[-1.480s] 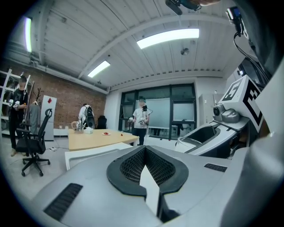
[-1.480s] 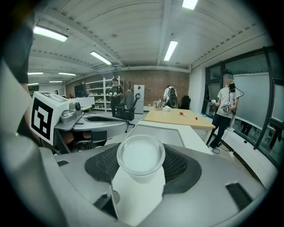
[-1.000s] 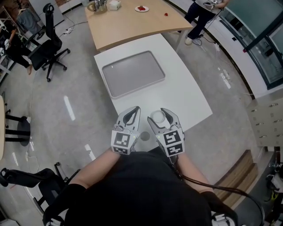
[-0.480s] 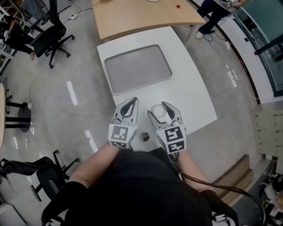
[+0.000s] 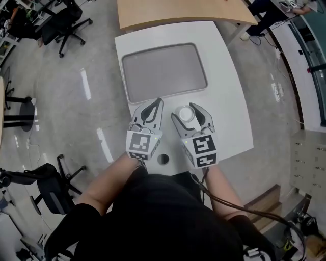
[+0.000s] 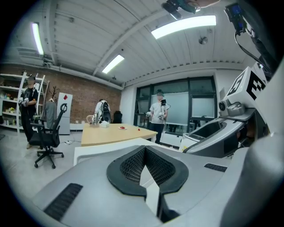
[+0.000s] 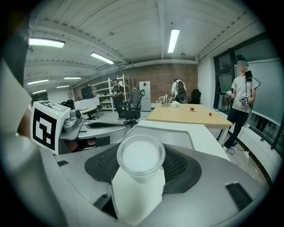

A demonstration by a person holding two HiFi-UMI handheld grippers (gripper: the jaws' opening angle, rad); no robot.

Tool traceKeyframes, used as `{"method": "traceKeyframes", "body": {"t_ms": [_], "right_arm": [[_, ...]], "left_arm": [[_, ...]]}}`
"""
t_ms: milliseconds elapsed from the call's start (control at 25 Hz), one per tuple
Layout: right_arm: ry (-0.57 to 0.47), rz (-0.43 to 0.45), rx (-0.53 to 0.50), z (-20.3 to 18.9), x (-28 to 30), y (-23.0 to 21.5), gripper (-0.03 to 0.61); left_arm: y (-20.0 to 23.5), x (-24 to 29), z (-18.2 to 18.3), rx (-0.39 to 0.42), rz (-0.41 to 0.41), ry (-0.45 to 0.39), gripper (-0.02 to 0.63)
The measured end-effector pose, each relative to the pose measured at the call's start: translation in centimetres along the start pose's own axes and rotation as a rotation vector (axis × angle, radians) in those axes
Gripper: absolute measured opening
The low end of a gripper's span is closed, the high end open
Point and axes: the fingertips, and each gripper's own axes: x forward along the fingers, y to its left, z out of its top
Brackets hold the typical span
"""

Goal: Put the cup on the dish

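Observation:
A white cup (image 5: 187, 114) sits between the jaws of my right gripper (image 5: 189, 111), which is shut on it just short of the near edge of the grey dish, a flat tray (image 5: 164, 71), on the white table (image 5: 229, 102). In the right gripper view the cup (image 7: 140, 155) stands upright between the black pads (image 7: 179, 166), its mouth facing the camera. My left gripper (image 5: 155, 104) is beside it on the left, shut on nothing, its tips at the tray's near rim. The left gripper view shows its pads (image 6: 128, 166) closed together with only a narrow slit.
A wooden table (image 5: 178, 10) abuts the far end of the white table. Office chairs (image 5: 66, 20) stand on the floor at left. A small dark round fitting (image 5: 163, 159) is at the table's front edge. A person (image 7: 242, 97) stands far right.
Both grippers have moved a little forward, side by side, so their tips now reach the tray's near edge. The cup stays in the right gripper. The head view has tipped further down.

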Motion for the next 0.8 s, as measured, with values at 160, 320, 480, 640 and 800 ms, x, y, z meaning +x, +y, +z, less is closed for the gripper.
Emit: {"method": "traceKeyframes", "body": {"t_ms": [160, 320, 480, 640, 800], "right_arm": [[0.004, 0.026, -0.008, 0.4, 3.3, -1.3, 0.276], [0.004, 0.056, -0.019, 0.9, 6.9, -2.1, 0.276], [0.005, 0.068, -0.025, 1.1, 10.2, -3.5, 0.276], [-0.007, 0.065, -0.035, 1.4, 13.8, -4.7, 0.276], [-0.002, 0.066, -0.028, 0.7, 16.8, -5.6, 0.276]], "left_arm": [[2.1, 2.1, -1.0, 0.0, 0.039, 0.001, 0.007], [4.7, 4.1, -2.1, -0.02, 0.089, -0.005, 0.006], [7.4, 5.8, -3.4, -0.074, 0.132, -0.013, 0.006], [10.0, 7.5, -4.6, -0.071, 0.165, -0.022, 0.007], [12.0, 8.8, -6.0, -0.075, 0.199, -0.021, 0.006]]}}
